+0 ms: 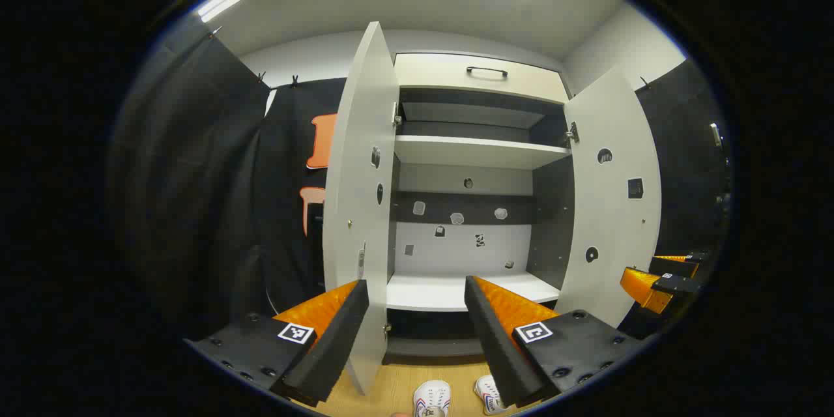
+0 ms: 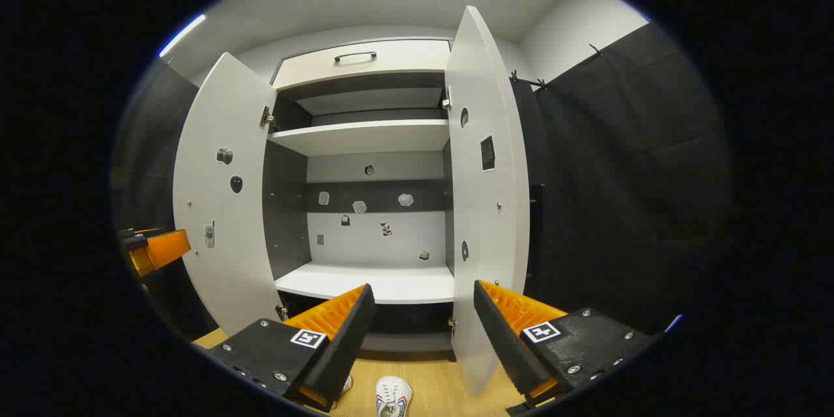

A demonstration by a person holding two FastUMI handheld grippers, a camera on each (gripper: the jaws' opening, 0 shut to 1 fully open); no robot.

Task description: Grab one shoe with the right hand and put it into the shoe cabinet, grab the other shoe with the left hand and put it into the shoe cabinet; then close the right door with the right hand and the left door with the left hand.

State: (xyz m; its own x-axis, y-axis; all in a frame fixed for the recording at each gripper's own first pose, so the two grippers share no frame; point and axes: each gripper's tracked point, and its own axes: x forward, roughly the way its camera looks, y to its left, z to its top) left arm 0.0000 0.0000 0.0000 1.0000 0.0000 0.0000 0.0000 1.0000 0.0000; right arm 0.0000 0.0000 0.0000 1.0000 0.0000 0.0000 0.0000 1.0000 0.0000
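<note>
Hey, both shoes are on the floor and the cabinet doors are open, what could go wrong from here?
1. The two white shoes lie close together, so the open right gripper might nudge one while grabbing the other.
2. The open doors narrow the way to the lower shelf; a carried shoe could clip an edge.

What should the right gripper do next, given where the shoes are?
Probably lower the right gripper, which is open and holding nothing, toward the white sneaker with blue and red trim on the light wooden floor. Both white cabinet doors stand open and the lower white shelf holds no shoe, so grabbing comes first.
</note>
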